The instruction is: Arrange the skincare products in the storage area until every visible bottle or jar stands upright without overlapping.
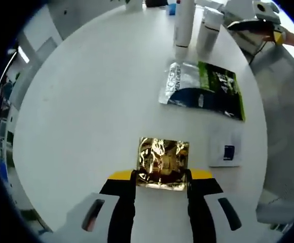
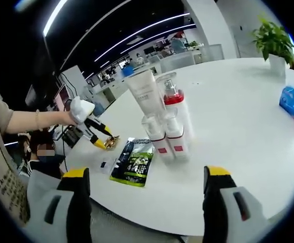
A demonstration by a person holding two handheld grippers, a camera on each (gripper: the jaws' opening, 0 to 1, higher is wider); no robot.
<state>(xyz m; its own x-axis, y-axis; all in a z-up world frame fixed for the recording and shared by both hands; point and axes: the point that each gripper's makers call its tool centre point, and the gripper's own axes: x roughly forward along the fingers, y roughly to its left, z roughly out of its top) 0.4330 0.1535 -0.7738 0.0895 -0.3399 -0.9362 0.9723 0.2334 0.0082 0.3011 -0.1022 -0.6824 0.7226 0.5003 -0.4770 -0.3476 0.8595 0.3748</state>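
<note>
A crinkled gold foil sachet [image 1: 162, 163] lies on the round white table [image 1: 86, 111], its near edge pinched between the black fingers of my left gripper [image 1: 161, 177], which is shut on its two sides. The same gripper [image 2: 102, 137] and gold sachet [image 2: 112, 142] appear at the table's left edge in the right gripper view. A tall white tube [image 2: 146, 93], a red-and-clear pump bottle [image 2: 175, 101] and two small red-based bottles [image 2: 166, 136] stand upright in a tight cluster. My right gripper [image 2: 147, 174] hangs open off the near edge with nothing between its jaws.
A green-and-black sachet [image 1: 203, 88] [image 2: 134, 162] and a small white sachet [image 1: 227, 149] [image 2: 105, 164] lie flat near the bottles. A blue packet [image 2: 293, 104] and a potted plant [image 2: 273, 38] sit at the far right. A person's arm [image 2: 30, 121] holds the left gripper.
</note>
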